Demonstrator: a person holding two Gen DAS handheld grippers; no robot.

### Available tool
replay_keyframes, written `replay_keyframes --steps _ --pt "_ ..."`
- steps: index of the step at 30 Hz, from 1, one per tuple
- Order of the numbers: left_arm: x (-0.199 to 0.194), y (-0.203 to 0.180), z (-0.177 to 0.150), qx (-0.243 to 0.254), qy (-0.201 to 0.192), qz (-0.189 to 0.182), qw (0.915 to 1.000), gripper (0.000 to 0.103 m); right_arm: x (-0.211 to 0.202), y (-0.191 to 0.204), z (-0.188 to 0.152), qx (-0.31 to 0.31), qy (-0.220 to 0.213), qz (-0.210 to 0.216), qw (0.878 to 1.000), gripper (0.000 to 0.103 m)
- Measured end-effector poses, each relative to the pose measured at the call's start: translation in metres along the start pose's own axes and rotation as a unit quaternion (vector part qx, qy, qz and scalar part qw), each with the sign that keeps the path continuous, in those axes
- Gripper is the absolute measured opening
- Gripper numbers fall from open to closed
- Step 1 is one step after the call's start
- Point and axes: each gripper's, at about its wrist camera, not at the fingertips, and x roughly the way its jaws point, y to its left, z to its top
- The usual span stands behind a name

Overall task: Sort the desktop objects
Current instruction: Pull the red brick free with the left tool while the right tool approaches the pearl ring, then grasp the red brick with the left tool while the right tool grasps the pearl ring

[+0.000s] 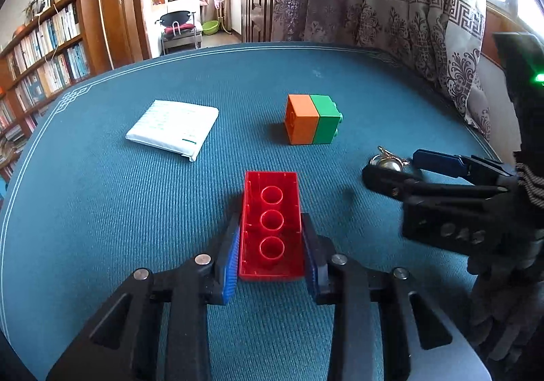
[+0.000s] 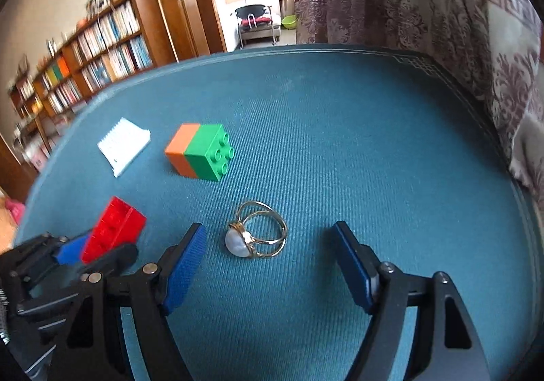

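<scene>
While the left gripper (image 1: 271, 246) clamps the red plastic brick (image 1: 271, 226), the right gripper (image 2: 268, 265) gapes around the untouched pearl-topped gold ring (image 2: 255, 235); orange-and-green joined bricks (image 1: 312, 119) and white tissue packet (image 1: 173, 127) remain unsorted.

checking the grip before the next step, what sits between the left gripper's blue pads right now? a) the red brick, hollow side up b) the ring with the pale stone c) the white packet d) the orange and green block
a: in the left wrist view the left gripper has its blue pads against both long sides of the red brick, whose hollow underside with three round tubes faces up.
</scene>
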Motion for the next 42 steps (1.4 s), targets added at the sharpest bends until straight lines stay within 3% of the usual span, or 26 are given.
replay_keyframes --steps 3,7,16,27,42 --pt "-0.002 0.000 -0.002 0.000 -0.001 0.002 1.0000 0.034 0.004 0.014 0.000 -0.033 0.010 -0.039 0.999 0.078" --pt "-0.001 0.000 -0.002 -0.002 -0.002 0.002 1.0000 0.034 0.003 0.014 -0.001 -0.037 0.011 -0.043 0.998 0.076" --pt "0.001 0.002 -0.001 -0.008 -0.003 -0.003 1.0000 0.034 -0.005 0.004 -0.005 -0.026 -0.002 -0.045 0.999 0.038" --pt "-0.005 -0.010 -0.006 0.010 -0.008 -0.010 0.9999 0.034 -0.030 -0.013 -0.029 0.005 -0.008 -0.041 0.999 0.038" --pt "-0.040 -0.047 -0.008 0.057 -0.055 -0.009 0.9968 0.034 -0.113 -0.025 -0.066 0.038 -0.063 -0.016 0.997 0.038"
